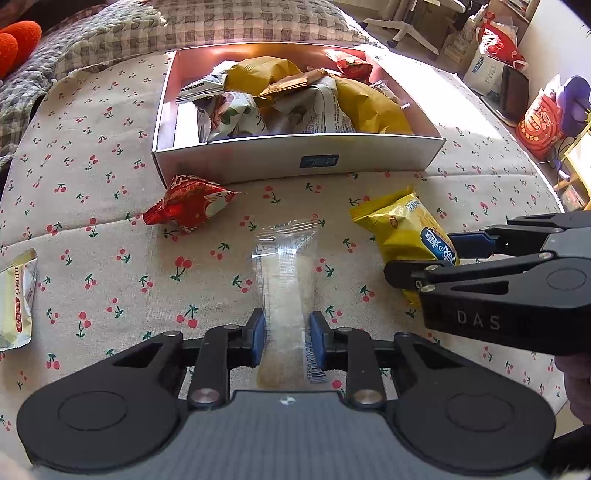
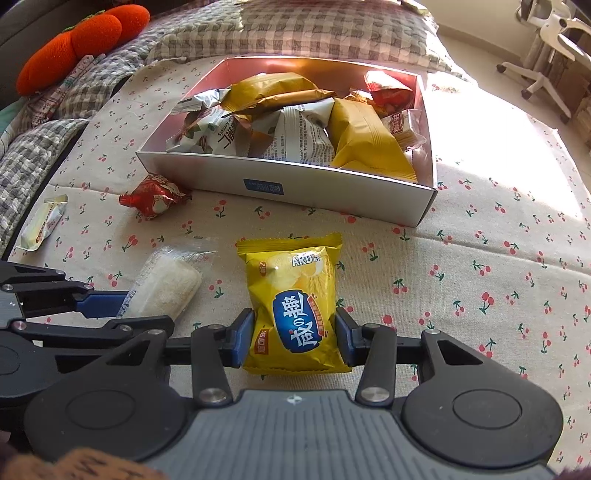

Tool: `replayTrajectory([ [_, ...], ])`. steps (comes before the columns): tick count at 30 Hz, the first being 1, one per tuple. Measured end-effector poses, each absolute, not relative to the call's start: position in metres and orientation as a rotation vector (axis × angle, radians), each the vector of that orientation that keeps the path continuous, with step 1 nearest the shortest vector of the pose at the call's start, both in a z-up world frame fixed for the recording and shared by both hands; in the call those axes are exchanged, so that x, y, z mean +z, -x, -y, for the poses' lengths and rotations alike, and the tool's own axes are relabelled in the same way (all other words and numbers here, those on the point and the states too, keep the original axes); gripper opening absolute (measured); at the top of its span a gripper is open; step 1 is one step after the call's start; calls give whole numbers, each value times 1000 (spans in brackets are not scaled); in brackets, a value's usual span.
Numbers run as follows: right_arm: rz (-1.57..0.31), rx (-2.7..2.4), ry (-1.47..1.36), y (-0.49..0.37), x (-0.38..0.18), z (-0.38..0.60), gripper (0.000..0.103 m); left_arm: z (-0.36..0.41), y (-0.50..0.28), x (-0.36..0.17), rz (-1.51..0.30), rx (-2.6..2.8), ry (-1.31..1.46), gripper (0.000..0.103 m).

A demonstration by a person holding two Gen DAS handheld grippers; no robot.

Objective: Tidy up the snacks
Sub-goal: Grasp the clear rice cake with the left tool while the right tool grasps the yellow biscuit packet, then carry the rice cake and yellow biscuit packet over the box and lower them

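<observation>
A white box [image 1: 258,155] [image 2: 332,192] holds several snack packets on a cherry-print cloth. My left gripper [image 1: 287,341] is shut on a clear-wrapped rice cracker [image 1: 286,280], which also shows in the right wrist view [image 2: 166,286]. My right gripper [image 2: 294,341] is shut on a yellow chip packet [image 2: 293,306] lying on the cloth; in the left wrist view it [image 1: 421,256] closes on that packet [image 1: 402,225]. A red packet [image 1: 190,201] [image 2: 153,194] lies in front of the box. A pale packet [image 1: 14,299] [image 2: 42,221] lies at the far left.
A checked quilt [image 1: 147,29] and an orange plush [image 2: 74,40] lie behind the box. An office chair [image 2: 546,44] and bags [image 1: 539,118] stand on the floor to the right of the bed.
</observation>
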State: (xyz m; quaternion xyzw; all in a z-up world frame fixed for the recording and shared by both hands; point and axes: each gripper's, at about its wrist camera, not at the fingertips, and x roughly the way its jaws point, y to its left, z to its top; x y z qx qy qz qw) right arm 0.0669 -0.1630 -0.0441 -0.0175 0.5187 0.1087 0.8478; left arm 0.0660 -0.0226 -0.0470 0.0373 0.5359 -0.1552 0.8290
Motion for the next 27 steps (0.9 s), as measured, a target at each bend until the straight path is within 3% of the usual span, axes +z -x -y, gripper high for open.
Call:
replayTrajectory([
  [27,-1005,235,-128,-80,-5,178,42,10,-96,11,-982,-272,39,25],
])
